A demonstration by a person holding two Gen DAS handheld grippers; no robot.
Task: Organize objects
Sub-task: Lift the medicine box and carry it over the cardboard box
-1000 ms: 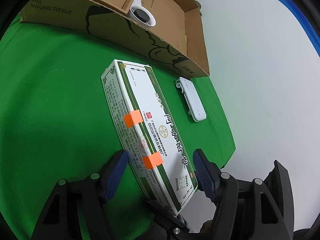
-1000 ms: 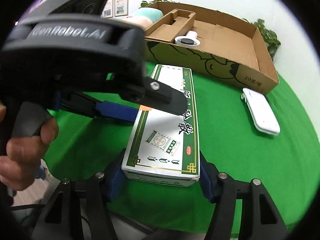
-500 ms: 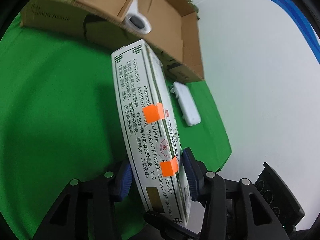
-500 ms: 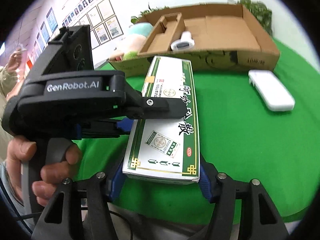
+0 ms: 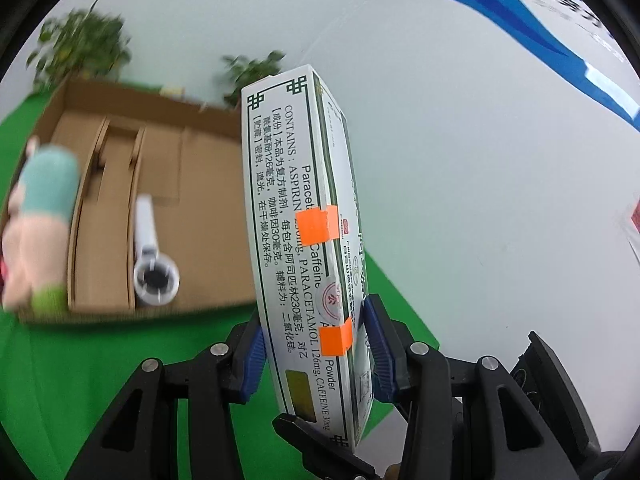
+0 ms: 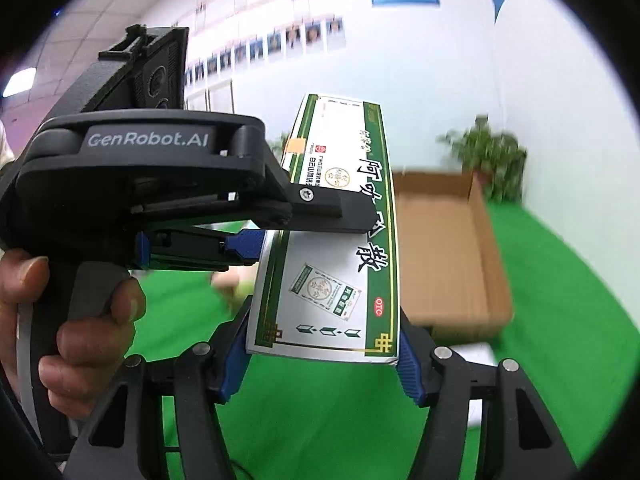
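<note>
Centrally, both the left gripper and right gripper clamp the medicine box, with the cardboard box at frame left.

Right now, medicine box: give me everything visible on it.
The medicine box is a long, flat white carton with green borders, Chinese lettering and two orange tape tabs. It is held off the green table, both grippers clamping it: left gripper across its thin sides, right gripper across its near end.
</note>
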